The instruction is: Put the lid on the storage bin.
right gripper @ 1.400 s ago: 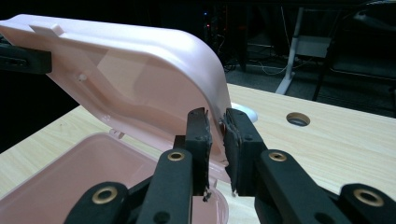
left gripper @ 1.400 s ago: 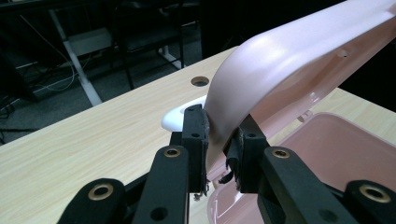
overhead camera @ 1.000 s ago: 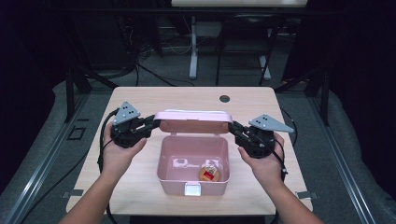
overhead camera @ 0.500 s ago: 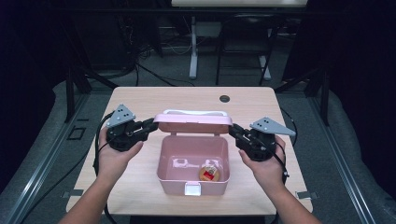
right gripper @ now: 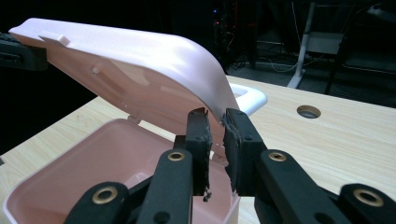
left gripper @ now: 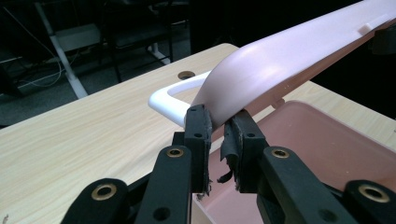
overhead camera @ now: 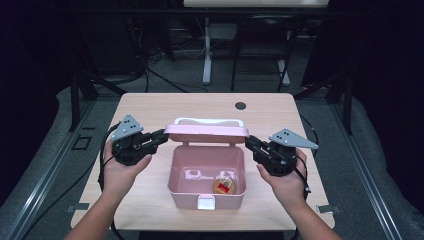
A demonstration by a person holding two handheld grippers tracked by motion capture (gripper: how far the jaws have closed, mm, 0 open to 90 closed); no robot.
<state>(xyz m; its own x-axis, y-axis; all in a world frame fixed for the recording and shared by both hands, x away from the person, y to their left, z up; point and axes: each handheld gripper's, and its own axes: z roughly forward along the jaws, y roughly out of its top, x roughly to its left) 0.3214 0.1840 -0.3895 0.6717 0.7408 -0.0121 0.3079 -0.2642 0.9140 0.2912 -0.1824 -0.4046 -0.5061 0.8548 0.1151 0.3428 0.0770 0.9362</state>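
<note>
One pink plastic box (overhead camera: 206, 177) is seen near the front middle of one wooden table (overhead camera: 150, 107), its one lid (overhead camera: 206, 131) raised and tilted over the open tub. One small orange-and-red item (overhead camera: 224, 186) is seen inside. The lid's left end is pinched by the left gripper (overhead camera: 159, 138), nearly closed, and its right end by the right gripper (overhead camera: 251, 145), likewise nearly closed. One white handle (left gripper: 164, 98) is seen behind the lid. One round hole (overhead camera: 241, 105) is set in the tabletop.
</note>
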